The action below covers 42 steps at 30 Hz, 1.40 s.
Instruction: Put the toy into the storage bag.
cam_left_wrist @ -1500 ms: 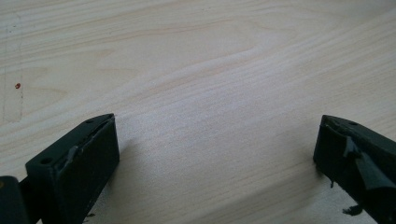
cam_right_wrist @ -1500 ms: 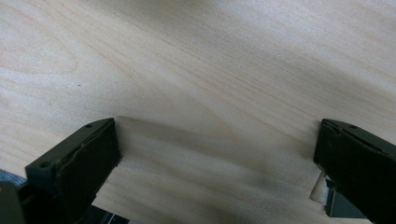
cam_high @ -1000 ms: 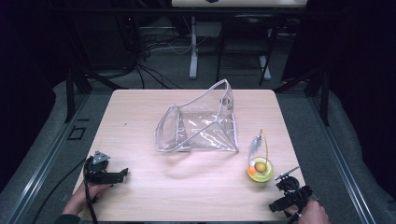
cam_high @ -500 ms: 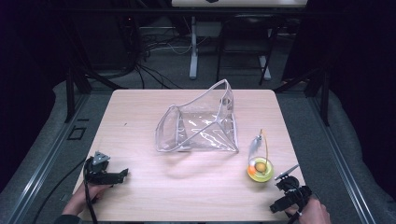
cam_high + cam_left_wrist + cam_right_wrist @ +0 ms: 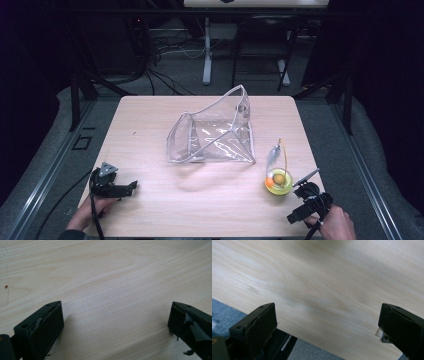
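Small yellow-green roll (image 5: pixel 278 182) with orange core, near tabletop's right edge, just beside your right gripper (image 5: pixel 301 202). Both your grippers' jaws wide, empty; left gripper (image 5: pixel 125 188) near front-left corner.

Clear pouch (image 5: pixel 212 132) — yellow-orange toy (image 5: pixel 278 181) — pale wood-grain table (image 5: pixel 150 120).

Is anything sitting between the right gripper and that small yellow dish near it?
Nothing visible. The right gripper sits just beside the yellow dish, with bare table between them. The clear plastic bag lies farther back, out of the path.
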Tool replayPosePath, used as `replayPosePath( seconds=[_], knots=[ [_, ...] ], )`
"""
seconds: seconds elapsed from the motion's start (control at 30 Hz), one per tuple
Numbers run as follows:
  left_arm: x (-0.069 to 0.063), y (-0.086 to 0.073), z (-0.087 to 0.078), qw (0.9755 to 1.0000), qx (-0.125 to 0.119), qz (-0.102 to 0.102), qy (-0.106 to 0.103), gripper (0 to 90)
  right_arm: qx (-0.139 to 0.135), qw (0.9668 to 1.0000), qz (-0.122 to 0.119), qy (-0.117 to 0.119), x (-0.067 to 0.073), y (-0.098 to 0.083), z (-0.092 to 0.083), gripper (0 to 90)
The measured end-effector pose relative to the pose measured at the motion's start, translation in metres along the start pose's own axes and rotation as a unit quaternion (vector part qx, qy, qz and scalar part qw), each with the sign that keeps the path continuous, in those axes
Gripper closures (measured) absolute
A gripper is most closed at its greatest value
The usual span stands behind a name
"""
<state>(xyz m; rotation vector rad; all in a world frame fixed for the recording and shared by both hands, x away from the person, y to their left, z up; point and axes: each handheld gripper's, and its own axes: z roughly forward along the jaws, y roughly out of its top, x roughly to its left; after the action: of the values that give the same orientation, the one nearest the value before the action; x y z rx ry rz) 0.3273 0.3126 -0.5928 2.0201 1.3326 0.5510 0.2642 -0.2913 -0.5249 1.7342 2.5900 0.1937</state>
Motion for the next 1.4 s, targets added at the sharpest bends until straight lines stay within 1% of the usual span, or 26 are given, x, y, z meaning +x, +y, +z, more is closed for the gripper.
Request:
replayPosePath(
  seconds=[0.07, 0.1, 0.17, 0.2, 0.3, 0.33, 0.37, 0.43, 0.53, 0.57, 0.6, 0.63, 0.67, 0.7, 0.73, 0.77, 0.8, 0.83, 0.87, 0.93, 1.03, 1.07, 1.2, 1.27, 1.3, 1.4],
  knots=[
    [0.000, 0.000, 0.000, 1.0000, -0.001, 0.000, 0.000, 0.3, 0.009, 0.9999, -0.012, 0.007, -0.001, 0.005, -0.012, 2.1],
    [0.000, 0.000, 0.000, 1.0000, -0.001, 0.000, 0.000, 0.3, 0.009, 0.9999, -0.012, 0.007, -0.001, 0.005, -0.012, 2.1],
    [0.000, 0.000, 0.000, 1.0000, -0.001, 0.000, -0.001, 0.3, 0.004, 0.9997, -0.005, 0.024, 0.000, 0.008, -0.017, 2.6],
    [0.000, 0.000, 0.000, 1.0000, -0.001, 0.000, -0.001, 0.3, 0.000, 0.9997, -0.003, 0.023, 0.001, 0.009, -0.019, 2.6],
    [0.000, 0.000, 0.000, 1.0000, -0.001, 0.000, -0.001, 0.3, 0.004, 0.9995, -0.017, 0.025, 0.000, 0.016, -0.028, 2.1],
    [0.000, 0.000, 0.000, 1.0000, -0.001, 0.000, -0.001, 0.3, 0.004, 0.9995, -0.017, 0.025, 0.000, 0.016, -0.028, 2.1],
    [0.000, 0.000, 0.000, 1.0000, -0.001, 0.001, -0.001, 0.3, -0.011, 0.9995, -0.005, 0.028, 0.002, 0.017, -0.028, 1.9],
    [0.000, 0.000, 0.000, 1.0000, -0.001, 0.001, -0.001, 0.3, 0.004, 0.9995, -0.017, 0.025, 0.001, 0.021, -0.034, 1.6],
    [0.000, 0.000, 0.000, 1.0000, -0.001, 0.001, -0.001, 0.3, 0.007, 0.9994, -0.025, 0.024, 0.002, 0.026, -0.040, 1.2],
    [0.000, 0.000, 0.000, 1.0000, -0.001, 0.001, -0.001, 0.3, -0.004, 0.9995, -0.020, 0.024, 0.003, 0.027, -0.041, 1.0],
    [0.000, 0.000, 0.000, 1.0000, -0.001, 0.001, -0.001, 0.3, 0.013, 0.9991, -0.034, 0.023, 0.002, 0.030, -0.046, 1.0],
    [0.000, 0.000, 0.000, 1.0000, -0.001, 0.001, -0.001, 0.3, 0.003, 0.9994, -0.028, 0.020, 0.004, 0.031, -0.048, 0.8],
    [0.000, 0.000, 0.000, 1.0000, -0.001, 0.001, -0.001, 0.3, 0.011, 0.9989, -0.040, 0.021, 0.003, 0.034, -0.051, 0.1],
    [0.000, 0.000, 0.000, 1.0000, -0.001, 0.001, -0.001, 0.3, 0.012, 0.9988, -0.043, 0.021, 0.004, 0.037, -0.054, 0.0],
    [0.000, 0.000, 0.000, 1.0000, 0.000, 0.001, -0.001, 0.3, 0.012, 0.9988, -0.043, 0.021, 0.004, 0.037, -0.054, 0.0],
    [0.000, 0.000, 0.000, 1.0000, 0.000, 0.001, -0.002, 0.3, 0.002, 0.9991, -0.035, 0.023, 0.005, 0.037, -0.054, 0.0],
    [0.000, 0.000, 0.000, 1.0000, -0.001, 0.001, -0.001, 0.3, 0.011, 0.9988, -0.043, 0.019, 0.004, 0.040, -0.056, 0.0],
    [0.000, 0.000, 0.000, 1.0000, -0.001, 0.001, -0.001, 0.3, -0.003, 0.9992, -0.032, 0.023, 0.005, 0.040, -0.055, 0.0],
    [0.000, 0.000, 0.000, 1.0000, -0.001, 0.001, -0.001, 0.3, 0.008, 0.9988, -0.044, 0.020, 0.003, 0.043, -0.058, 0.0],
    [0.000, 0.000, 0.000, 1.0000, 0.000, 0.002, -0.002, 0.3, -0.011, 0.9991, -0.033, 0.026, 0.005, 0.044, -0.059, 0.0],
    [0.000, 0.000, 0.000, 1.0000, -0.001, 0.002, -0.002, 0.3, 0.010, 0.9985, -0.052, 0.014, 0.005, 0.050, -0.065, 0.0],
    [0.000, 0.000, 0.000, 1.0000, 0.000, 0.002, -0.002, 0.3, 0.002, 0.9989, -0.043, 0.016, 0.007, 0.051, -0.064, 0.0],
    [0.000, 0.000, 0.000, 1.0000, -0.002, 0.000, -0.001, 0.3, 0.005, 0.9984, -0.054, 0.014, 0.007, 0.058, -0.073, 0.0],
    [0.000, 0.000, 0.000, 1.0000, -0.001, 0.002, -0.002, 0.3, -0.002, 0.9987, -0.049, 0.015, 0.008, 0.059, -0.075, 0.0],
    [0.000, 0.000, 0.000, 1.0000, -0.001, 0.001, -0.001, 0.3, -0.005, 0.9987, -0.048, 0.017, 0.007, 0.062, -0.081, 0.0],
    [0.000, 0.000, 0.000, 1.0000, -0.001, 0.001, -0.001, 0.3, -0.003, 0.9985, -0.052, 0.014, 0.007, 0.065, -0.087, 0.0]
  ],
)
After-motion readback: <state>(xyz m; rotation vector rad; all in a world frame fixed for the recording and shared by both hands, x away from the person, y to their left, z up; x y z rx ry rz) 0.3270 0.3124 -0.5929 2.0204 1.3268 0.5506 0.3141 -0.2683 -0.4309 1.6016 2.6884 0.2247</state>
